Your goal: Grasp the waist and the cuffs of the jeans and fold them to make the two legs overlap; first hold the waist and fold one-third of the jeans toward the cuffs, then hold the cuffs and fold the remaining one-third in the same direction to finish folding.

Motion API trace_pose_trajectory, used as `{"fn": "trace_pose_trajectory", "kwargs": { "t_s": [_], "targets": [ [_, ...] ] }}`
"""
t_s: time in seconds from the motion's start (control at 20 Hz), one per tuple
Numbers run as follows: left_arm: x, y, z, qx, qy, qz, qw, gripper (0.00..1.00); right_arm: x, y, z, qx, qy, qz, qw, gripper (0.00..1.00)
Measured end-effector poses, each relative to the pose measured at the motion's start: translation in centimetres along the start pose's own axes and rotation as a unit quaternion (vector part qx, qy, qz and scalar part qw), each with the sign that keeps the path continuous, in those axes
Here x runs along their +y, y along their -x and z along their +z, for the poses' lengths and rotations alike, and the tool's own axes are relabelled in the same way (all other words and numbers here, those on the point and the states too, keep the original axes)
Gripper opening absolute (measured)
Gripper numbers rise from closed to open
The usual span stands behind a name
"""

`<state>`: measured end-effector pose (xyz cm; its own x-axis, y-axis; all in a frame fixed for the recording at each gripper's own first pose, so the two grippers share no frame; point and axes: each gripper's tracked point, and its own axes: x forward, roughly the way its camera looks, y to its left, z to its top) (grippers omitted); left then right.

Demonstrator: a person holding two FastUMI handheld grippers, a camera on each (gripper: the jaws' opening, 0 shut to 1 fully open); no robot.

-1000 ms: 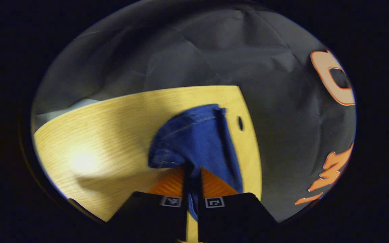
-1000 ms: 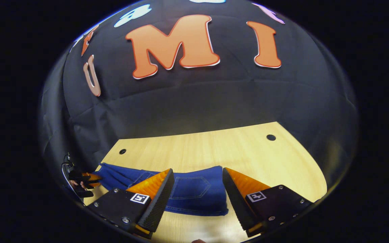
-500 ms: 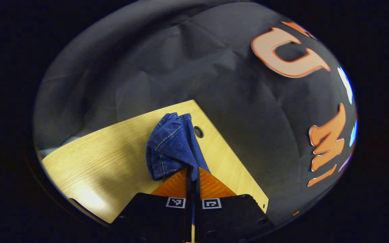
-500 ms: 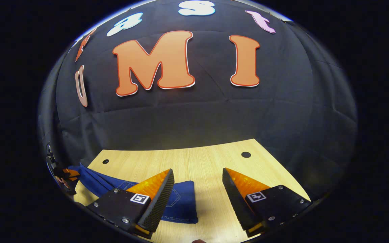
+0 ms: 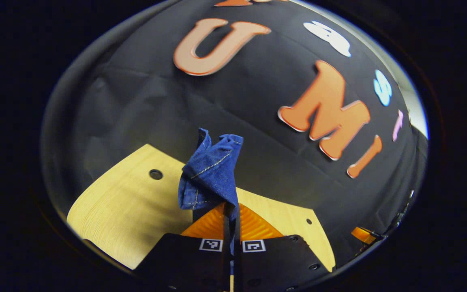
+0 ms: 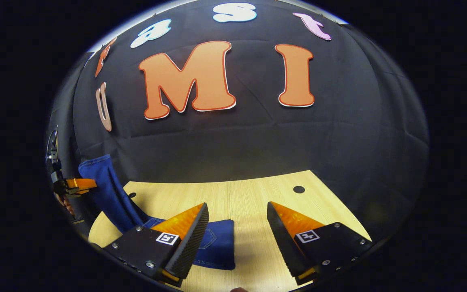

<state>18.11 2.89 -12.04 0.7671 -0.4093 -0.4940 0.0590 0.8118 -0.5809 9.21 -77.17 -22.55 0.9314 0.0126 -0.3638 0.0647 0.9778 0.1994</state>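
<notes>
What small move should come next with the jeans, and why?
Probably carry the left gripper across toward the right gripper and lower the cloth. Its jaws are shut on one end of the jeans, lifted above the table, while the other end lies flat by the open right gripper.

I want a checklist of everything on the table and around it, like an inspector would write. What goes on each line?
Surface: light wooden table with small round holes.
Job's things: blue jeans; one end lies flat on the table, the other end is lifted up off it.
Clutter: nothing seen.
Grippers: left gripper is shut on the bunched end of the jeans and holds it raised; right gripper is open above the table, with the flat end of the jeans behind its left finger.
Cables: dark wires seem to hang by the left gripper; too small to be sure.
Surroundings: black cloth wall behind the table.
</notes>
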Motion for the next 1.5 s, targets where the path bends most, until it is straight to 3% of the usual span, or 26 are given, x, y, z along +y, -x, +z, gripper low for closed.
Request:
{"fn": "trace_pose_trajectory", "kwargs": {
  "t_s": [0.2, 0.4, 0.65, 0.75, 0.85, 0.9, 1.0, 1.1, 1.25, 1.3, 1.5],
  "targets": [
    [-7.4, -2.9, -4.3, 0.044, -0.070, -0.024, 0.996, 0.03, -1.2, 0.3, 0.0, -0.002, -0.005, 0.004, 1.000, 0.90],
    [-12.9, -5.6, -11.2, 0.108, -0.124, -0.042, 0.986, 0.04, -2.8, 0.6, -0.2, -0.003, -0.012, 0.003, 1.000, 0.90],
    [-14.8, -5.2, -19.8, 0.201, -0.229, -0.044, 0.951, 0.07, -4.9, 1.0, -0.6, -0.001, -0.012, -0.003, 1.000, 0.90],
    [-15.5, -4.5, -21.8, 0.219, -0.238, -0.060, 0.944, 0.19, -5.5, 1.1, -0.6, -0.002, -0.013, -0.003, 1.000, 0.90],
    [-17.0, -3.1, -22.2, 0.217, -0.238, -0.074, 0.944, 0.40, -5.5, 1.0, -0.6, -0.002, -0.013, -0.001, 1.000, 0.90],
    [-17.9, -2.3, -22.3, 0.218, -0.231, -0.093, 0.944, 0.37, -5.4, 1.0, -0.6, -0.001, -0.013, 0.004, 1.000, 0.90],
    [-19.9, -0.4, -21.8, 0.210, -0.222, -0.132, 0.943, 0.60, -5.1, 0.9, -0.4, -0.003, -0.010, 0.010, 1.000, 0.90],
    [-20.2, 0.3, -19.6, 0.177, -0.233, -0.129, 0.948, 0.83, -4.2, 0.9, 0.3, -0.012, -0.007, 0.018, 1.000, 0.90],
    [-19.9, 1.3, -14.4, 0.102, -0.235, -0.100, 0.962, 0.87, -2.2, 1.1, 1.9, -0.031, 0.002, 0.036, 0.999, 0.90],
    [-19.5, 1.6, -12.2, 0.072, -0.241, -0.087, 0.964, 0.92, -1.6, 1.4, 2.8, -0.046, 0.009, 0.036, 0.998, 0.90],
    [-18.3, 3.5, -5.1, -0.041, -0.249, -0.039, 0.967, 0.98, 1.4, 2.9, 6.8, -0.112, 0.041, 0.055, 0.991, 0.90]
  ]
}}
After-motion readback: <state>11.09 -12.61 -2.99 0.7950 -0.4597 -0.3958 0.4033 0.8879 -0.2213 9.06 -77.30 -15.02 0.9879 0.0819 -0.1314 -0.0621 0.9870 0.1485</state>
